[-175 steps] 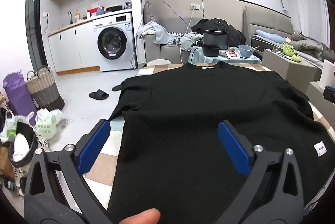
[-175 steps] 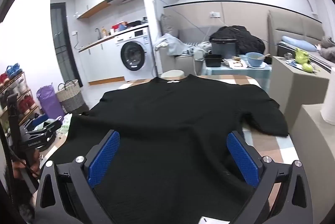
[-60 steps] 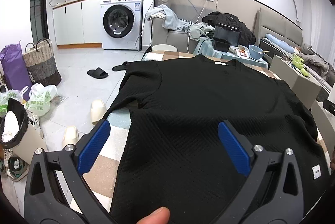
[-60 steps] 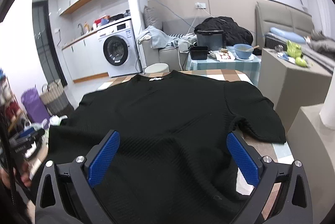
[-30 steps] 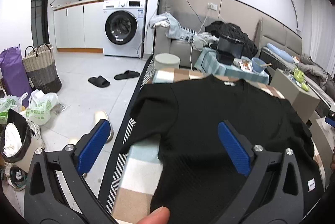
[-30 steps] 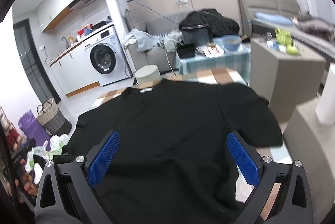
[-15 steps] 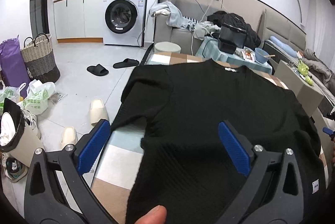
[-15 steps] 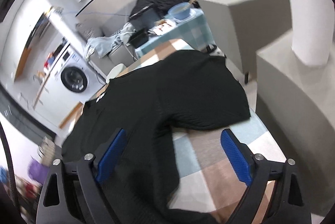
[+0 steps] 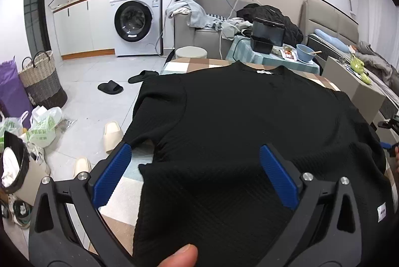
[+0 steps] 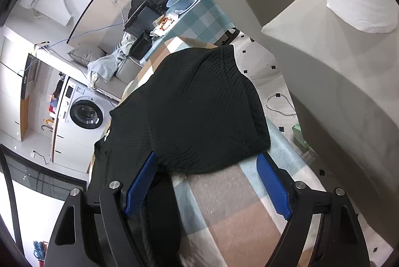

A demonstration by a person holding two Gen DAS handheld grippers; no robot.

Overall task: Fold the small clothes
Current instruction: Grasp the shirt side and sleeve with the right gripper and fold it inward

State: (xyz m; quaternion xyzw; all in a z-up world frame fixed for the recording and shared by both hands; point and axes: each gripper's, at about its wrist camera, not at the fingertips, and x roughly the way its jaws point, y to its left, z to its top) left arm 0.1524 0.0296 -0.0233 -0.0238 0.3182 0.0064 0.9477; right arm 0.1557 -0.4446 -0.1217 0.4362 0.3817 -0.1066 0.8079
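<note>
black shirt (image 9: 249, 132), left claw (image 9: 194, 177) spread above, seemingly

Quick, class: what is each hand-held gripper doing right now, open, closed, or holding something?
Left hand-held gripper: open, empty, over the shirt.
Right hand-held gripper: open, empty, at the shirt's sleeve.

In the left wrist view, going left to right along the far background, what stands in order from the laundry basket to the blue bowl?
Wicker laundry basket → black slippers on the floor → washing machine → round white stool → black box on the checked side table → blue bowl.
</note>
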